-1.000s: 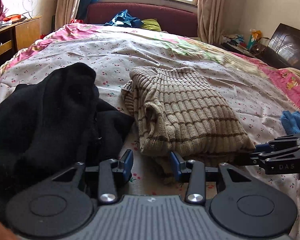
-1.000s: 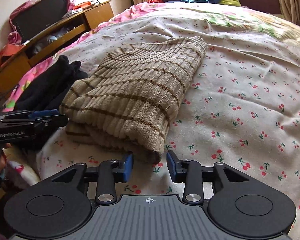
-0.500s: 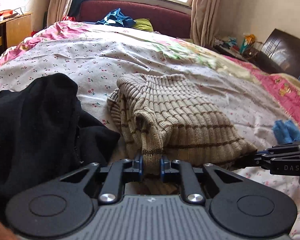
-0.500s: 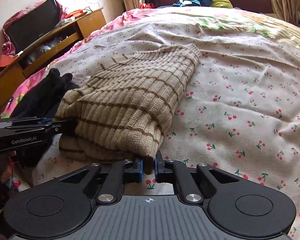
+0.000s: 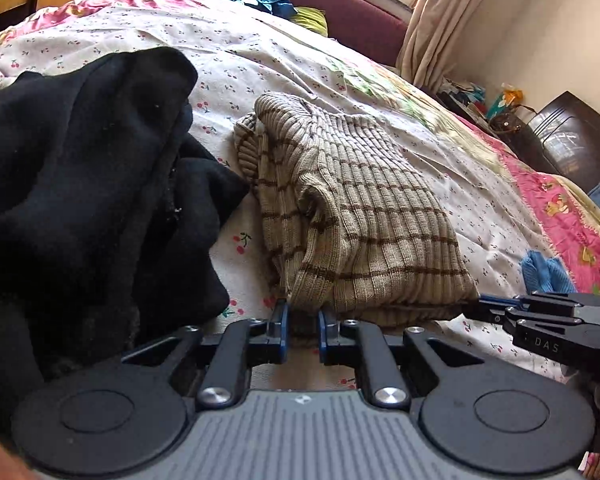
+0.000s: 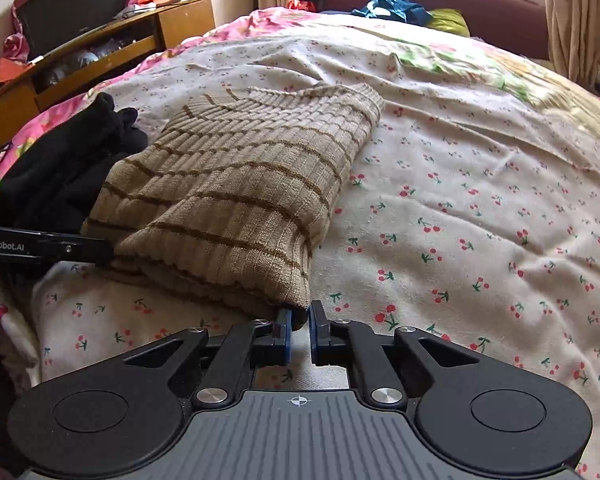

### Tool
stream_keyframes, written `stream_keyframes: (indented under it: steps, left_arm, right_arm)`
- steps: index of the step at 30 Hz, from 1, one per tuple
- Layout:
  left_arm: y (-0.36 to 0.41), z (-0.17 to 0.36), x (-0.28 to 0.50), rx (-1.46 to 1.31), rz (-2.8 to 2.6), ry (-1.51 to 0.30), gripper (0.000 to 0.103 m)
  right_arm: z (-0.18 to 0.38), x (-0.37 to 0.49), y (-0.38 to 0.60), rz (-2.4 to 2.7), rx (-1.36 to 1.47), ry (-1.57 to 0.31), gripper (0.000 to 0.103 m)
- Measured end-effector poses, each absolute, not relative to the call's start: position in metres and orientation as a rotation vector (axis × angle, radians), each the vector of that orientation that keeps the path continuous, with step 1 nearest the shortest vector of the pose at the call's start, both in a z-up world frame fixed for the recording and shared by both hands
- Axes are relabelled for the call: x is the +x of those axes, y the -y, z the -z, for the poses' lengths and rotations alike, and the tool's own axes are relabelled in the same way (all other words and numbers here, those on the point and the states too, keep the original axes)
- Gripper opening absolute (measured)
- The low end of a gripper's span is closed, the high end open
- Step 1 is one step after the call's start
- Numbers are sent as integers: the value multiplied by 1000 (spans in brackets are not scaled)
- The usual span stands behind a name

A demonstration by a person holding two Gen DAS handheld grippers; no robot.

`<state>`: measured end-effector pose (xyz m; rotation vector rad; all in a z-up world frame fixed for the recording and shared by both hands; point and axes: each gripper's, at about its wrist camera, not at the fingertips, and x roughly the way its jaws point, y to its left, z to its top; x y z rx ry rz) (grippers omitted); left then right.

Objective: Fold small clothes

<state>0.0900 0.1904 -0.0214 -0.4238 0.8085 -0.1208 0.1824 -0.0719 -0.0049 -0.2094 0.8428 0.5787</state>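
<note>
A folded tan striped sweater (image 5: 356,216) lies on the bed (image 5: 480,184), on a cherry-print cover. Both grippers grip its near edge.

The left gripper (image 5: 303,330) has its fingers (image 5: 279,330) clamped on the near left corner of the sweater; knit fills the narrow gap between the blue pads. The left figure fell steeply, and its jaws are closing at this moment with cloth between them. The right gripper (image 6: 299,334) has its fingers (image 6: 318,334) pinched on the near right corner, where the folded layers hang over the pads.

The left view shows the sweater's open side: a collar or cuff roll at the far end and a sleeve tucked into the fold. It also shows a black garment (image 5: 88,200) heaped to the left, touching the sweater's edge, and a blue cloth (image 5: 546,274) near the bed's pink border. The right gripper appears there from the side at the right edge, its tips at the sweater's corner.

The right view shows the smooth closed side of the fold and the wide bare cover to its right. A wooden desk (image 6: 100,52) stands beyond the bed. The left gripper enters from the left, its tips probably under the sweater's edge, though shadow hides the contact.
</note>
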Motion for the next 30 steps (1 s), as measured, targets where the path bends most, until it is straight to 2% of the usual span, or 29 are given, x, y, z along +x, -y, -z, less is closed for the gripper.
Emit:
stream_keyframes:
  steps: [7, 14, 15, 17, 19, 20, 22, 23, 25, 30]
  left_arm:
    - [-200, 19, 88, -444, 143, -791, 26]
    - [-207, -6, 110, -396, 181, -746, 28]
    - [-207, -8, 112, -390, 187, -746, 28]
    - [-208, -12, 115, -383, 200, -744, 28]
    - [-208, -14, 115, -385, 210, -746, 28]
    - [-208, -14, 115, -383, 210, -747, 28]
    - [-208, -15, 115, -382, 211, -748, 28]
    - [-210, -17, 114, -384, 214, -748, 28]
    - [-212, -21, 113, -390, 222, -737, 28]
    - [-217, -24, 107, -399, 214, -722, 28]
  right_arm:
    - [-27, 140, 61, -680, -313, -668, 18]
    - [2, 118, -13, -891, -459, -619, 18]
    - [5, 120, -23, -904, -468, -612, 20]
    - [10, 121, -38, -925, -492, -589, 35]
    - [15, 121, -52, -947, -530, -567, 43]
    - [19, 121, -59, -950, -552, -555, 43]
    - [27, 123, -71, -901, -596, -535, 34]
    - [29, 126, -74, -893, -587, -553, 15]
    - [23, 133, -78, -869, -478, -626, 14]
    - [5, 140, -72, -841, -224, -658, 13]
